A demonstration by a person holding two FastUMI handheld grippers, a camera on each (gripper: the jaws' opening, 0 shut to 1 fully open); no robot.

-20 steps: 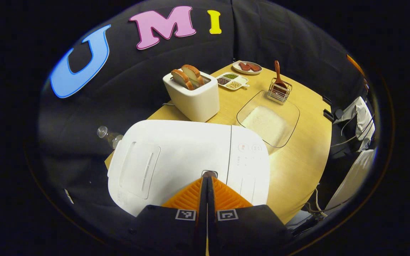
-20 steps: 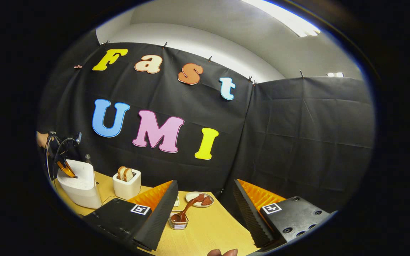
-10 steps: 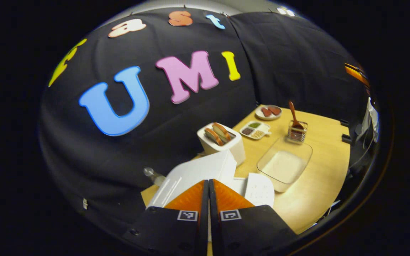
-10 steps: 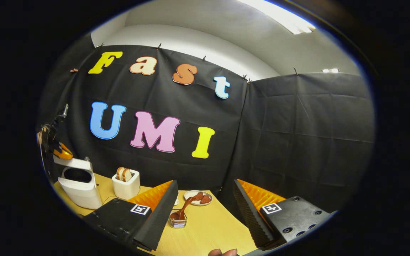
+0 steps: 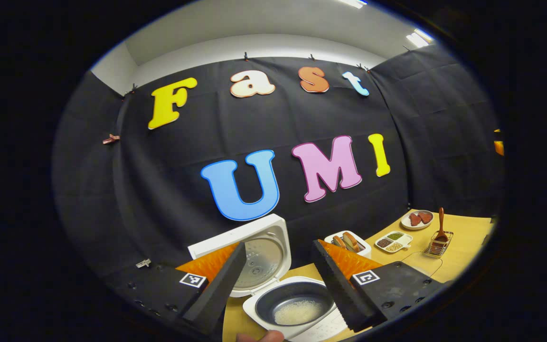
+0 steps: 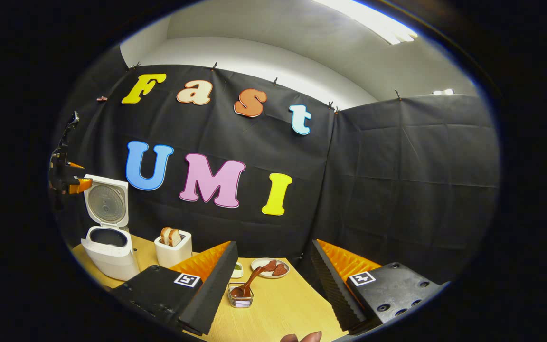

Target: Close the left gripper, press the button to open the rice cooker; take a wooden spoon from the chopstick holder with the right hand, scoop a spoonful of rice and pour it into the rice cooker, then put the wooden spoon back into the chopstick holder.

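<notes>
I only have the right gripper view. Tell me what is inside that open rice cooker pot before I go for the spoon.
Observer: In the left gripper view, the pot of the rice cooker has a thin whitish patch at its bottom, probably rice. The rest of it is bare.
Operator: Report the left gripper's state.
Observer: The left gripper is open. Its fingers are apart with nothing between them, and they frame the pot.
Operator: Say what is tucked behind my left finger.
Observer: A white divided dish with three compartments of different grains. It sits beside the toaster.
</notes>
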